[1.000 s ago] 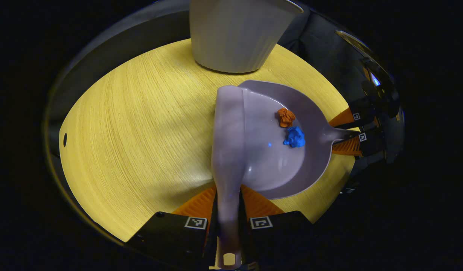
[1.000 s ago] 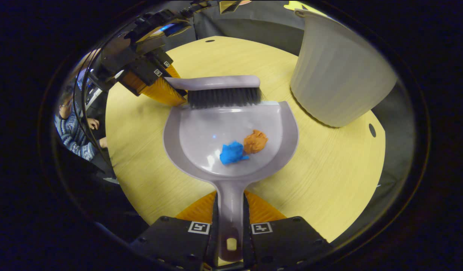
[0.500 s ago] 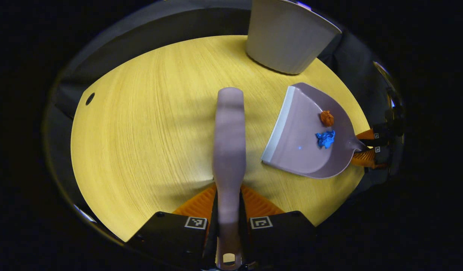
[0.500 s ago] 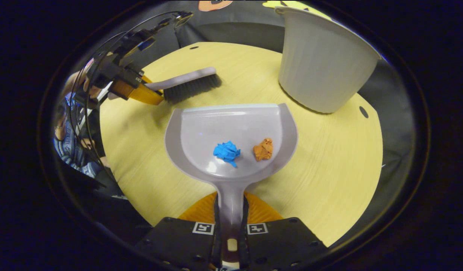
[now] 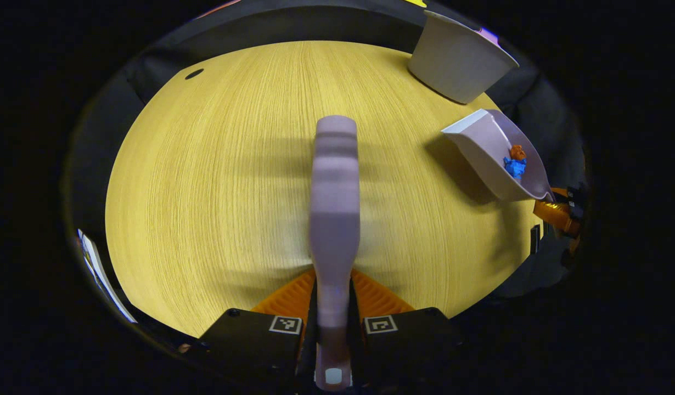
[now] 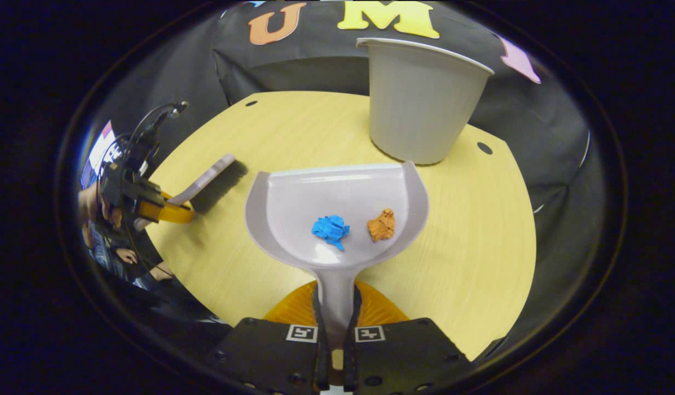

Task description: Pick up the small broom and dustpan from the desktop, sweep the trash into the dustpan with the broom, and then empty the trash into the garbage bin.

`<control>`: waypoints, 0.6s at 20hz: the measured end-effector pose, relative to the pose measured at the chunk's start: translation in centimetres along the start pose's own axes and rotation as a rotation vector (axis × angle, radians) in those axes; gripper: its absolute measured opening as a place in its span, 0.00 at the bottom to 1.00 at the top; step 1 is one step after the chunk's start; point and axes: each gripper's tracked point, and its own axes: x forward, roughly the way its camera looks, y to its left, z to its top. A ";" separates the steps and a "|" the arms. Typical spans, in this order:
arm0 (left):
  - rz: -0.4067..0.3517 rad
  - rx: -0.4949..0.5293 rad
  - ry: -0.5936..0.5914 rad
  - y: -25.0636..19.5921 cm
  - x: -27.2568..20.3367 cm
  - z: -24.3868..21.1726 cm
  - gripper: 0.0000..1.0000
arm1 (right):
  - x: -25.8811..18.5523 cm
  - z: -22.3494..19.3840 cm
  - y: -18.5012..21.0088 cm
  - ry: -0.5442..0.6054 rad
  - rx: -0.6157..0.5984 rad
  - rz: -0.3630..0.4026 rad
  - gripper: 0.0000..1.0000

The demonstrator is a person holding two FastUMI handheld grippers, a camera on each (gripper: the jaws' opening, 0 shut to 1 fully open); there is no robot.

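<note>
Right gripper (image 6: 335,351) clamped on dustpan (image 6: 337,208) handle; pan lifted off desktop (image 6: 480,230), blue wad (image 6: 330,229) and orange wad (image 6: 381,225) lying in it near the handle; garbage bin (image 6: 420,104) stands straight ahead along the pan's long axis, beyond its lip; left gripper (image 5: 333,329) closed on broom (image 5: 335,219), held well aside

In the right gripper view, two paper scraps (image 6: 331,229) lay side by side in the dustpan (image 6: 293,197). The bin (image 6: 420,104) stood on the table (image 6: 480,230) at one o'clock beyond it, the broom (image 6: 211,184) at nine o'clock.
</note>
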 end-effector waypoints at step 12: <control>-0.008 -0.039 -0.018 -6.9 -7.8 8.2 0.28 | -18.4 15.7 -2.9 0.010 0.074 -0.045 0.10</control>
